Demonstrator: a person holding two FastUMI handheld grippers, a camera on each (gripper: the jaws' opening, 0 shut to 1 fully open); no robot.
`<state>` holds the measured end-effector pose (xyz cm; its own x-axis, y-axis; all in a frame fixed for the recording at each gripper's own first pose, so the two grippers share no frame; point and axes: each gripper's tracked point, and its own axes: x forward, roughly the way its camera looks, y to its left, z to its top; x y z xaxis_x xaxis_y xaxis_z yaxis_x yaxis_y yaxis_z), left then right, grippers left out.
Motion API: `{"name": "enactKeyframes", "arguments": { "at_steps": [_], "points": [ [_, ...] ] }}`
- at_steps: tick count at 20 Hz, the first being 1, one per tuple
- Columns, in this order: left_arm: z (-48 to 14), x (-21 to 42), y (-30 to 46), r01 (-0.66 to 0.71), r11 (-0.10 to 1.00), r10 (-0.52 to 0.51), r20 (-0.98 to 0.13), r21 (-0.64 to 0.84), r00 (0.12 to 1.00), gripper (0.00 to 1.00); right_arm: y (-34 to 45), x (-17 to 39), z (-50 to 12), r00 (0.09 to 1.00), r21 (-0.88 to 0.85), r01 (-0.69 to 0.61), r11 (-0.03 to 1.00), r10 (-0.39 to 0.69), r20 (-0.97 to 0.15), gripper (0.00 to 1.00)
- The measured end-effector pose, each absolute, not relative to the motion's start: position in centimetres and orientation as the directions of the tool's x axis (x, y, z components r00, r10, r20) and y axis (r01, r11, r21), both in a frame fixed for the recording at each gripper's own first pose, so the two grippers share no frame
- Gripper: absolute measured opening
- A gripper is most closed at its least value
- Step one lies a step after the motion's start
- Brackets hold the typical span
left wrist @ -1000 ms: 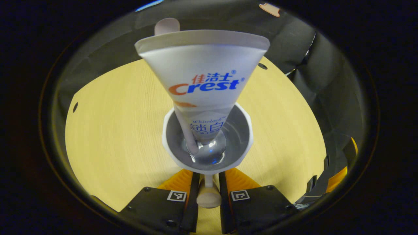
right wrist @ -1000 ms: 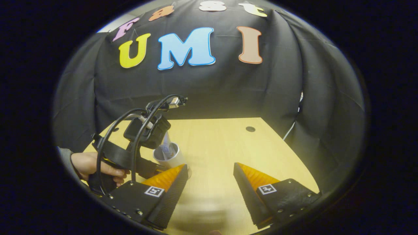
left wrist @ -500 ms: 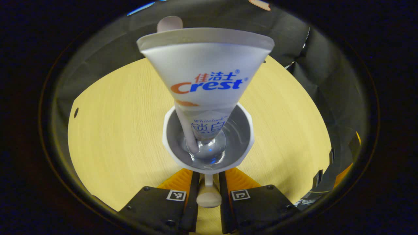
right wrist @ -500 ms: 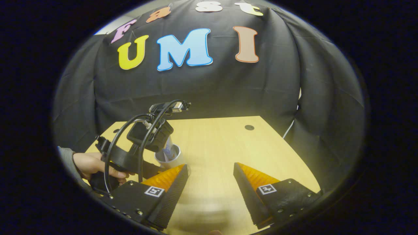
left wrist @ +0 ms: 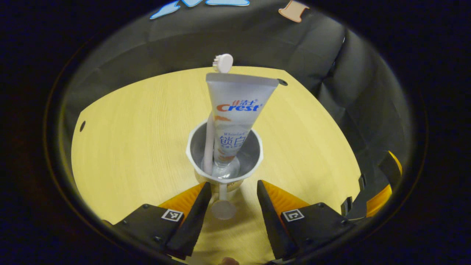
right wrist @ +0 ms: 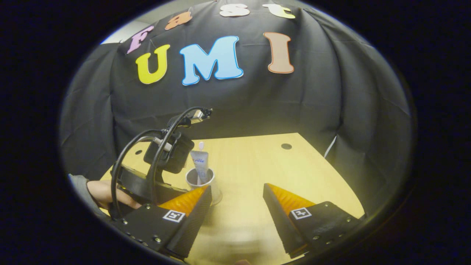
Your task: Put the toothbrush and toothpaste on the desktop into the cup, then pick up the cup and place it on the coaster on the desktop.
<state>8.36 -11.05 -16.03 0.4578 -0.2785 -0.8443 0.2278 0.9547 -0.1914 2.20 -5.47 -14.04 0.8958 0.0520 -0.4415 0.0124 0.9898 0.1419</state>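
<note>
Two items in cup (left wrist: pixel 224 162): toothbrush (left wrist: pixel 210 140), toothpaste (left wrist: pixel 237 114).

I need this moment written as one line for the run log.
left hand-held gripper: open, straddling cup handle | right hand-held gripper: open, idle | cup: holds toothbrush, toothpaste | coaster contact: unclear

desk (right wrist: pixel 254 162): light wood, being lit brightly | round holes (right wrist: pixel 286 146) lying near far corners | black cloth wall (right wrist: pixel 312 95) hanging in folds behind far edge
</note>
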Motion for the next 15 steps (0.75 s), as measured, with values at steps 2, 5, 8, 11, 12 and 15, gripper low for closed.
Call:
{"name": "enactKeyframes", "arguments": {
  "at_steps": [2, 5, 8, 11, 12, 15],
  "points": [
    [-15.4, 7.8, -11.0, 0.217, 0.956, -0.282, -0.820, -0.197, 0.499, 0.83, -5.8, 2.5, -13.2, 0.905, 0.133, 0.003, 0.991, 0.054, -0.421, 0.89],
    [-13.1, 7.8, -10.4, 0.196, 0.960, -0.278, -0.773, -0.201, 0.570, 0.83, -6.2, 2.9, -11.6, 0.922, 0.122, -0.020, 0.992, 0.066, -0.381, 0.85],
    [-10.1, 7.5, -9.7, 0.170, 0.965, -0.262, -0.709, -0.200, 0.654, 0.83, -6.5, 3.2, -10.2, 0.937, 0.103, -0.053, 0.993, 0.085, -0.338, 0.89],
    [-6.7, 6.2, -8.9, 0.140, 0.971, -0.232, -0.641, -0.192, 0.732, 0.88, -6.5, 3.3, -8.6, 0.946, 0.106, -0.099, 0.989, 0.127, -0.297, 0.89],
    [-5.8, 5.8, -8.5, 0.125, 0.974, -0.218, -0.616, -0.191, 0.757, 0.88, -6.3, 3.2, -8.3, 0.947, 0.112, -0.114, 0.987, 0.142, -0.288, 0.89],
    [-3.3, 5.1, -6.8, 0.062, 0.982, -0.148, -0.524, -0.178, 0.839, 0.77, -6.4, 3.2, -7.0, 0.952, 0.115, -0.151, 0.982, 0.176, -0.249, 0.89]
  ]
}}
